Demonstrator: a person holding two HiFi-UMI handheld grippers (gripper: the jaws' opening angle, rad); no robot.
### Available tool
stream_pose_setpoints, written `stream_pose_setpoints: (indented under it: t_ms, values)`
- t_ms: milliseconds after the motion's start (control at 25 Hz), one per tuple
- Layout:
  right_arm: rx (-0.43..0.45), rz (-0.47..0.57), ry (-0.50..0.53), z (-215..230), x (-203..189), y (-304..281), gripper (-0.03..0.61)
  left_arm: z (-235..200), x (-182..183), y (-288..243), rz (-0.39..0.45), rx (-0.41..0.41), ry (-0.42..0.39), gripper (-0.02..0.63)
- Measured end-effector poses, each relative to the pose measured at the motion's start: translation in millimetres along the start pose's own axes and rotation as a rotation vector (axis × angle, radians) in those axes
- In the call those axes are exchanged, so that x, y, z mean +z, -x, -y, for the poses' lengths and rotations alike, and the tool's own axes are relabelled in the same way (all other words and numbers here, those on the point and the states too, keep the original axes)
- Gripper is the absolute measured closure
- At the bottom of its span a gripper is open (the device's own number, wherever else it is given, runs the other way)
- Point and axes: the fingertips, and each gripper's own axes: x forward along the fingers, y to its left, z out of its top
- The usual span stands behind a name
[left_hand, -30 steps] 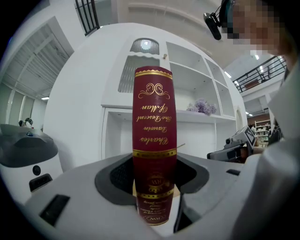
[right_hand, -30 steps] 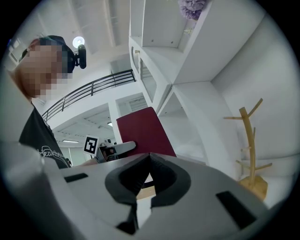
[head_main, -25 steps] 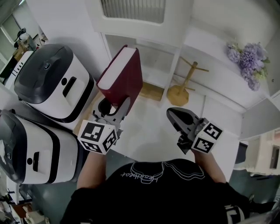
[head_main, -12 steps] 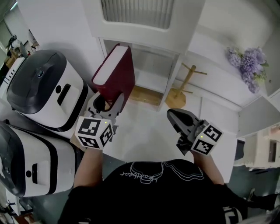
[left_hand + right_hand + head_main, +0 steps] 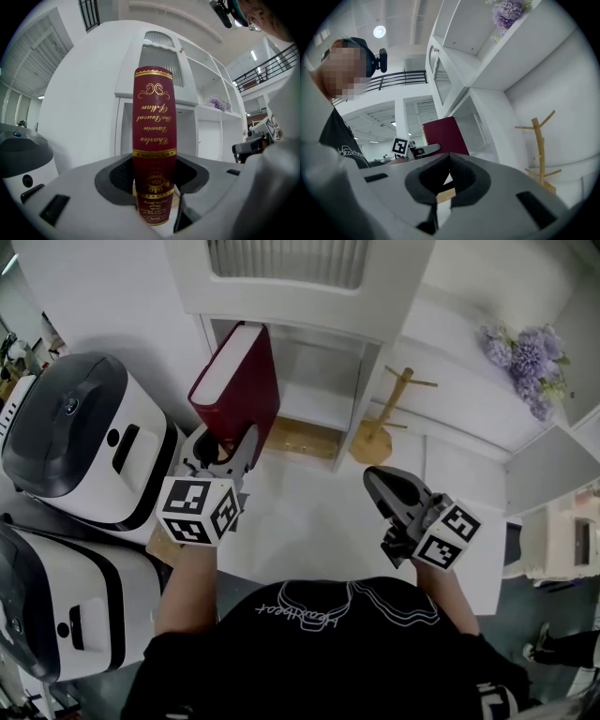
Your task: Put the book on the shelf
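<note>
The book (image 5: 236,379) stands nearly upright, long axis vertical, its lower end clamped between the jaws of our left gripper (image 5: 227,441). It sits just before the shelf (image 5: 367,399), by the compartment's left wall. Our right gripper (image 5: 382,486) hangs farther off, jaws together on nothing.

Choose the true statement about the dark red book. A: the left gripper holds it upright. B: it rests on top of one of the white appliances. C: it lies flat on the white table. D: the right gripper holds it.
A: the left gripper has its jaws clamped on the lower end of the book, which stands upright above them, while the right gripper is shut with nothing between its jaws.
</note>
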Motion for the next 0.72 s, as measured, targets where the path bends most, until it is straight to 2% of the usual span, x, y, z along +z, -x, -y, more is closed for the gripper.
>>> stream_pose_setpoints:
  t_ms: [720]
  values:
    - [-0.059,0.024,-0.011,11.8,-4.6,1.5,0.572,-7.6,6.9,-29.8,-0.002,0.022,-0.007,0.400]
